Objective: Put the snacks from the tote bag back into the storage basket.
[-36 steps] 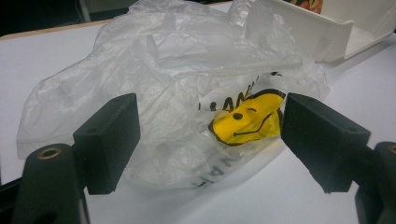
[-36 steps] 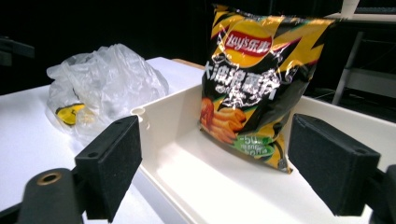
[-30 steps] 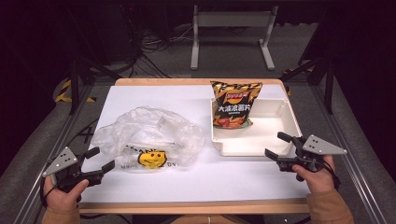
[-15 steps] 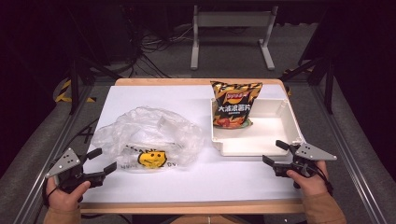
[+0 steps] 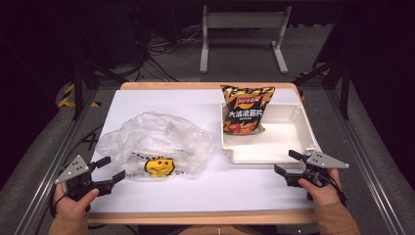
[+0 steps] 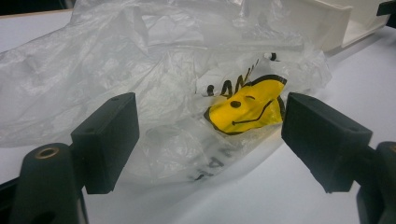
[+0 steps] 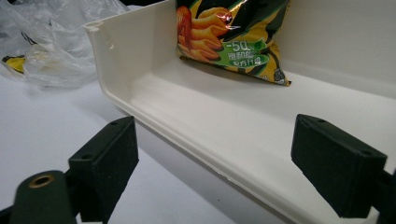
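Observation:
A crumpled clear plastic bag [image 5: 156, 144] with a yellow smiley print [image 5: 159, 167] lies left of centre on the white table cover. My left gripper [image 5: 111, 168] rests open just left of it, near the front edge; its jaws frame the smiley print [image 6: 245, 105] with nothing between them. A dark and orange crisp packet [image 5: 245, 110] leans upright in a cream tray [image 5: 298, 139] at the right. My right gripper [image 5: 288, 162] is open just in front of the tray's near wall [image 7: 196, 154], and the crisp packet [image 7: 229, 35] stands beyond it.
The white cover [image 5: 161, 105] ends at the table's wooden front edge [image 5: 200, 218]. Aluminium rails run along both sides. A metal stand [image 5: 242, 34] and cables lie on the floor behind the table.
Both hands have drawn a little toward the front edge of the table. The right gripper moved slightly left and down. Bag, tray and packet have not moved.

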A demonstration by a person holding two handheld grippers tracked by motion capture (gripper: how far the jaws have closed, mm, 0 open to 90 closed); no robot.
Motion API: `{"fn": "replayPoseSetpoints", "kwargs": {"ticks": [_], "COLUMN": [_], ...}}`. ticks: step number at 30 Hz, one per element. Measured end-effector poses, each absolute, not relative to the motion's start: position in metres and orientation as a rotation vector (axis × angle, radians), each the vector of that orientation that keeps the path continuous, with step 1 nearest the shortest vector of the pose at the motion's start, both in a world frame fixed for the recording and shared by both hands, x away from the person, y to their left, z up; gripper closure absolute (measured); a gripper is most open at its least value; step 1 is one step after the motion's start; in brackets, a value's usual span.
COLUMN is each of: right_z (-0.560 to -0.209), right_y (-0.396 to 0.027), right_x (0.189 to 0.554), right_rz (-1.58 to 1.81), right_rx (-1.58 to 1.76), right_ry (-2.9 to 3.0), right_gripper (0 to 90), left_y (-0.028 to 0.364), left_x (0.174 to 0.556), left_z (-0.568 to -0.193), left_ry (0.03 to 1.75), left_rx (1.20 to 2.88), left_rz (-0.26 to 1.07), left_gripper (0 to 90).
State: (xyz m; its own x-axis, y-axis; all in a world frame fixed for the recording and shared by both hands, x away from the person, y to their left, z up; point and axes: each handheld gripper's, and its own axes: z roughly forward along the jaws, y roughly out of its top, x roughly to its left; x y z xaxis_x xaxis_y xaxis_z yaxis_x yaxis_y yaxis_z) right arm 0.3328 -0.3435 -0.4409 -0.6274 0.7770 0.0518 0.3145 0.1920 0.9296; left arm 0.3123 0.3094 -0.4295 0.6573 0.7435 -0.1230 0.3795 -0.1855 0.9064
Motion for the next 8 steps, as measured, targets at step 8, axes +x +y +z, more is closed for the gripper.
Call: {"fn": "replayPoseSetpoints", "kwargs": {"ticks": [8], "right_z": [-0.4411], "right_y": [-0.3417], "right_x": [0.3338], "right_rz": [1.409], "right_rx": [1.020], "right_ry": [2.061], "right_gripper": [14.3], "left_y": [0.3096], "left_x": [0.3135], "left_z": [-0.4322], "left_ry": [0.901], "left_rx": [1.810], "left_rz": [0.418], "left_gripper": [19.9]}}
